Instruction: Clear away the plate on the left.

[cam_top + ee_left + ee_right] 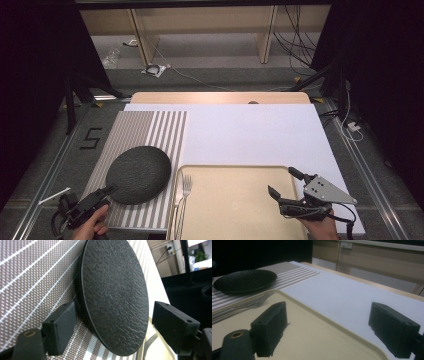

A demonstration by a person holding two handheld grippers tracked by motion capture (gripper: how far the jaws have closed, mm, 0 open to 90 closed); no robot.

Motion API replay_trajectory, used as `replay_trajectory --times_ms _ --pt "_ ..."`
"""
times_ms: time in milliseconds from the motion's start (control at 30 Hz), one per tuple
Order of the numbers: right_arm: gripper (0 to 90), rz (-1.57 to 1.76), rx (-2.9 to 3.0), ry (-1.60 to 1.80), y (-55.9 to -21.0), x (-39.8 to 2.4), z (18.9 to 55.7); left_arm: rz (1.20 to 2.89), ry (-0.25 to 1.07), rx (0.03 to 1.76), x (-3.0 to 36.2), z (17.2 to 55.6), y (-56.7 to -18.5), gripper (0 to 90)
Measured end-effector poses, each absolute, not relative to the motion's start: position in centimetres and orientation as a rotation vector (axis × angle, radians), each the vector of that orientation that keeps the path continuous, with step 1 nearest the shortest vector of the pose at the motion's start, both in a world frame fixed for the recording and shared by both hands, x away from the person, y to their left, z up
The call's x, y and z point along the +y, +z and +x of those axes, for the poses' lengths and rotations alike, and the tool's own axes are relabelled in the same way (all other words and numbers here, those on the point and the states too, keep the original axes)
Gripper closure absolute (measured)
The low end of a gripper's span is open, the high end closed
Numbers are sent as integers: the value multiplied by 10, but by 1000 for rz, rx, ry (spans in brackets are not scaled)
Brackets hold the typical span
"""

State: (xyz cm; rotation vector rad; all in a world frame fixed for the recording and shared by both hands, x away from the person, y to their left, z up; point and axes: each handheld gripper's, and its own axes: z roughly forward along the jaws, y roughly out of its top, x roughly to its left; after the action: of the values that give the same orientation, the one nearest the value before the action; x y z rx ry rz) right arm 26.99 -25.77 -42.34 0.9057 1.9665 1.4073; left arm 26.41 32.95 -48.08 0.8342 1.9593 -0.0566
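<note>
A round black textured plate [138, 174] rests on a brown-and-white striped placemat [150, 130]. My left gripper [102, 194] is at the plate's near left edge. In the left gripper view it stands open [117, 322], with the plate [112, 290] reaching in between the jaws and touching neither. A beige tray [235, 210] lies to the right of the placemat, with a silver fork [185, 192] along its left side. My right gripper [282, 181] hovers open over the tray's right part and holds nothing [327, 327].
A white sheet [255, 135] covers the table beyond the tray. In the right gripper view the tray rim [317, 312] runs across, with the fork [244, 306] and plate [244, 280] at the far left. Cables lie on the floor beyond the table.
</note>
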Motion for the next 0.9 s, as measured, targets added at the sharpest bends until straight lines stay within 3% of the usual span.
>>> replay_trajectory --times_ms 533,900 --pt "161 901 1978 1411 -425 -255 271 685 -214 1970 319 260 -493 241" --pt "162 900 1976 1410 -425 -255 271 535 -242 1989 309 253 -503 347"
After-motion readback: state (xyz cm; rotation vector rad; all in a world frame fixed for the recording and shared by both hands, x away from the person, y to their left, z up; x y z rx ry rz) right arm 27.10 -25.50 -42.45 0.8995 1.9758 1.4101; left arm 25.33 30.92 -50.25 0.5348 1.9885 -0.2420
